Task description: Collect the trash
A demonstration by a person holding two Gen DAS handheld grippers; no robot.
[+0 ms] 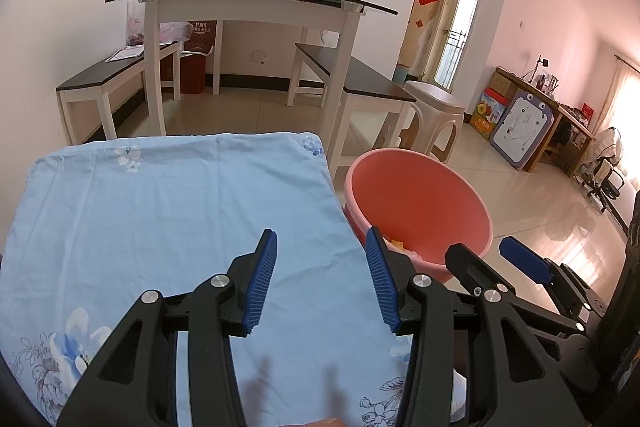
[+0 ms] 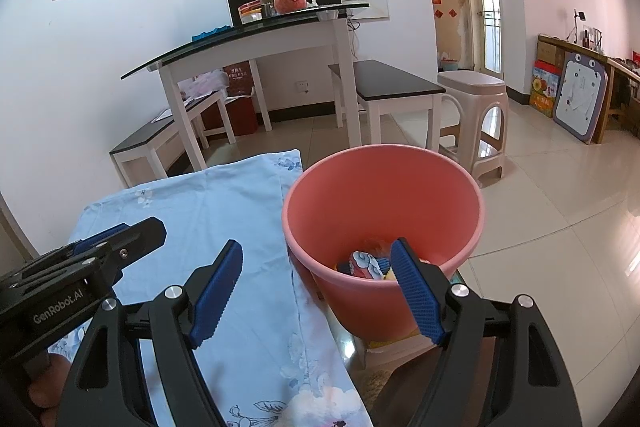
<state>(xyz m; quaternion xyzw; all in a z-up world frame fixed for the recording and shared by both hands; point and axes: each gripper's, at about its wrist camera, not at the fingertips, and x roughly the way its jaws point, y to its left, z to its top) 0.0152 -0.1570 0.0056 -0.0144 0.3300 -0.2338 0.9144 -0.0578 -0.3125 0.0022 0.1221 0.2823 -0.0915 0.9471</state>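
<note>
- Left tool: jaws apart, nothing between the pads, hovering over the blue floral cloth that covers the surface.
- Right tool: jaws wide, empty, pointing down toward the bin; one finger overlaps the bin mouth in the right wrist view.
- Bin is pink, stands just beside the cloth's right edge, off the surface, probably so trash drops in with a short reach.
- Trash: a few colourful wrappers lie at the bin bottom; exact items too small to tell.
- Cloth looks bare in both views; no loose trash seen on it.
- Both tools sit side by side near the bin, each visible in the other's camera.
- Judgement: collecting looks finished or near finished; empty, spread jaws fit a rest pose after a drop.
- Next, if anything: check the surface outside the views for leftovers.
- Risk: low; bin rim is close to the right tool, a careless swing could tip it.
</note>
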